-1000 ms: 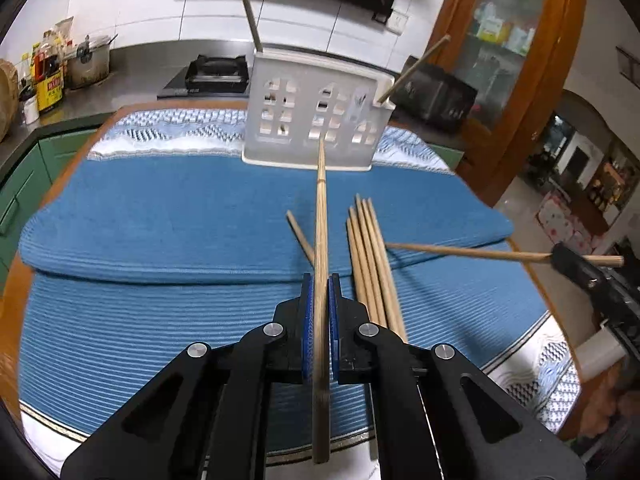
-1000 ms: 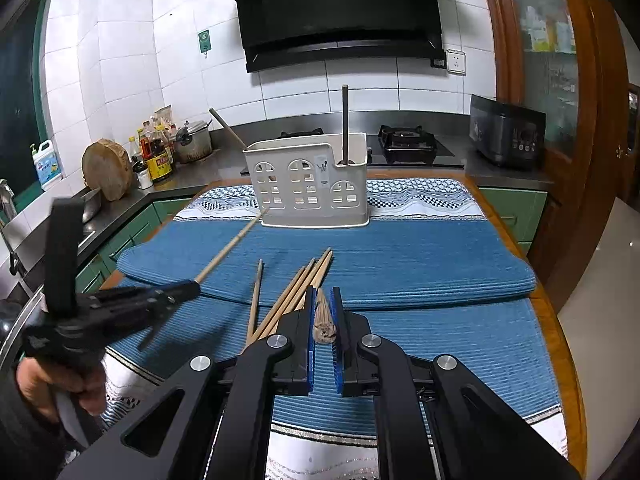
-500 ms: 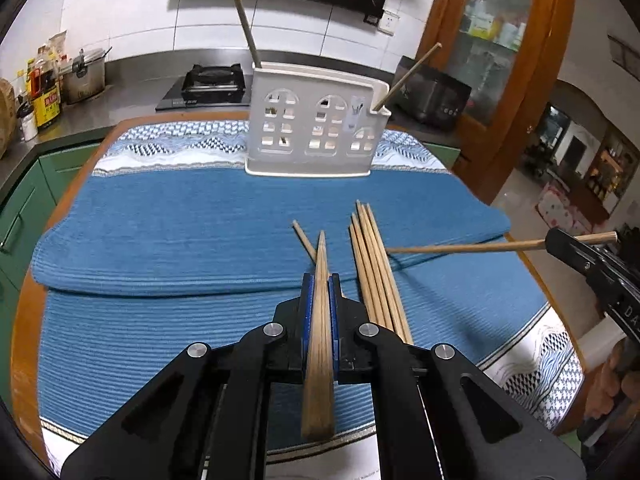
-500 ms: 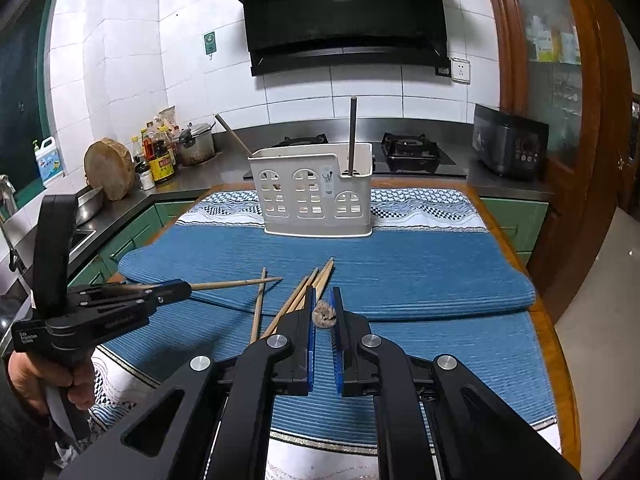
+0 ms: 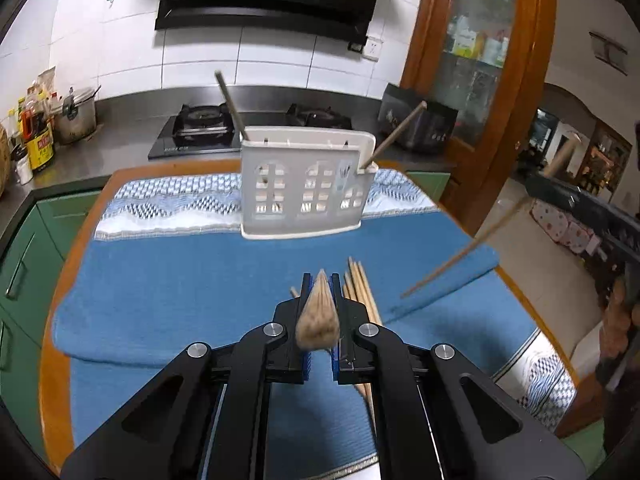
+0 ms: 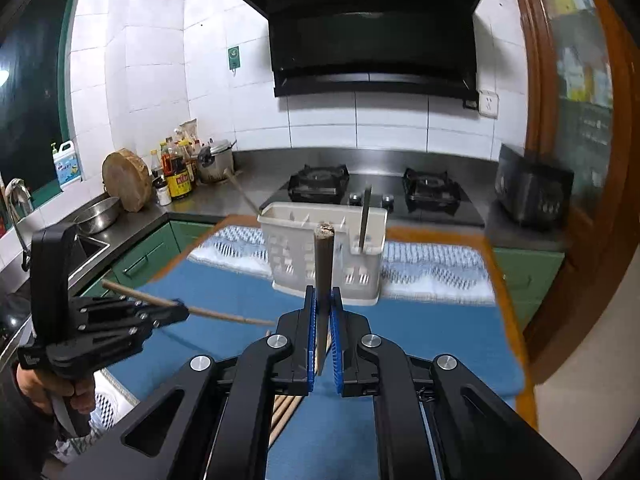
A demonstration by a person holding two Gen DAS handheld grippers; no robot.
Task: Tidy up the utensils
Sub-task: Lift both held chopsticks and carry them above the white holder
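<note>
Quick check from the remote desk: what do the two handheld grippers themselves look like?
Both match: the left gripper and right gripper have matte black angular linkage arms with triangular cutouts, round silver pivot bolts and ribbed blue pads. Seen side-on, the left gripper has a black pistol-style handle with small white lettering.

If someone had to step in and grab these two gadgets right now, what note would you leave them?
Left gripper: shut on one wooden chopstick, lifted off the cloth.
Right gripper: shut on another chopstick, pointing toward the white holder.
Done: two chopsticks already stand in the holder.
Left: drop both held sticks in, then collect the loose bundle lying on the blue cloth.
</note>
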